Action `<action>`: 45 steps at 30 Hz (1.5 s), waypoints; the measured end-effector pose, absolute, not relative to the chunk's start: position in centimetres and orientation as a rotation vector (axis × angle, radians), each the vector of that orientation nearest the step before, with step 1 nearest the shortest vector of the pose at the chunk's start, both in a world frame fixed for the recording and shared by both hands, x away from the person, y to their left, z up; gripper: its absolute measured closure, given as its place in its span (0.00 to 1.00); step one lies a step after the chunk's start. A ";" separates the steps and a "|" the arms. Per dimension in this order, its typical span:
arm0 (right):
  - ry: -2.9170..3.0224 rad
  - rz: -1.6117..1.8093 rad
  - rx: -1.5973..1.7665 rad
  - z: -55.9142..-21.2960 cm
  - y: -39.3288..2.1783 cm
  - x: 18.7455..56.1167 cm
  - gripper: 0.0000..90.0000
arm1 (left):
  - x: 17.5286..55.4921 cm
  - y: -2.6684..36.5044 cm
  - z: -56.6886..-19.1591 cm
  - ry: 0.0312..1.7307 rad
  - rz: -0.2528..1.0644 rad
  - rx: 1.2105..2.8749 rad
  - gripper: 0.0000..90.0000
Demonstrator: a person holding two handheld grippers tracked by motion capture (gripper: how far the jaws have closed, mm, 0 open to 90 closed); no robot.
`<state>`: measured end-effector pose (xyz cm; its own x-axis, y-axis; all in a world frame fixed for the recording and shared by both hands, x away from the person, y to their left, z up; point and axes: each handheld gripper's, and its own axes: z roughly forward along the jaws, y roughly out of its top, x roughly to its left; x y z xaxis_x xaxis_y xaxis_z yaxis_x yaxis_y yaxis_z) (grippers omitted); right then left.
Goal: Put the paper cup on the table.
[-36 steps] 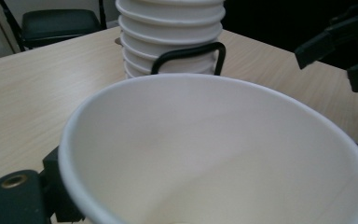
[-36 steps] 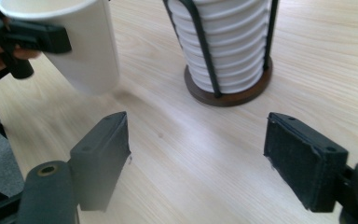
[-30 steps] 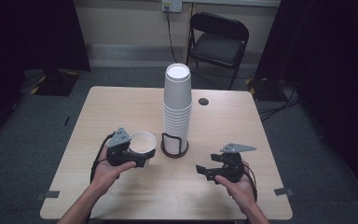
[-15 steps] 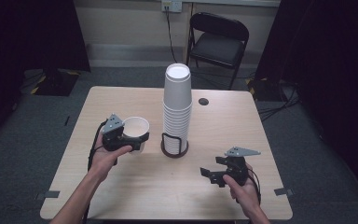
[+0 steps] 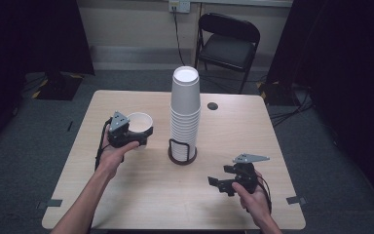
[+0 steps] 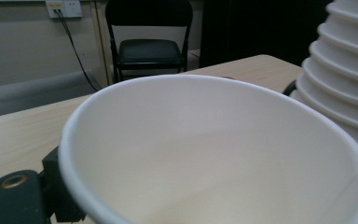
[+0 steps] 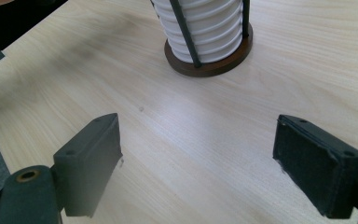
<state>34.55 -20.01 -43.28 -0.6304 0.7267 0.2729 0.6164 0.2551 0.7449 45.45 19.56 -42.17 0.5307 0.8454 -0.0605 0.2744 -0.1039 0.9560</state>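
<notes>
paper cup (image 5: pixel 139 125) is off the stack (image 5: pixel 185 113), grasped by the left hand-held gripper (image 5: pixel 126 139) above the surface (image 5: pixel 141 190); setting it down remains. right hand-held gripper (image 5: pixel 226 183) released, empty.

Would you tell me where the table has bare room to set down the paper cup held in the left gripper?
The left gripper holds the paper cup upright. Bare wood lies along the table's left edge beside it, and in the near middle between the forearms. The far left corner is free too. It is crowded at the centre, around the cup stack in its holder, and by the right gripper.
</notes>
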 end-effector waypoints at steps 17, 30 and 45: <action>2.367 1.314 1.286 -43.5 -19.9 34.7 0.16 | 48.3 18.4 -45.3 0.991 0.645 1.671 0.11; 2.368 1.317 1.282 -43.5 -20.0 34.6 0.16 | 48.5 17.8 -46.6 0.972 0.620 1.718 0.11; 2.376 1.314 1.277 -43.7 -19.7 34.6 0.16 | 48.0 18.6 -47.5 1.056 0.597 1.766 0.14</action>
<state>34.65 -19.69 -43.65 -0.6298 0.7321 0.2598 0.6091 0.2578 0.7500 47.95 18.60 -47.55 0.5059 0.8605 -0.0603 0.3913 -0.1666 0.9051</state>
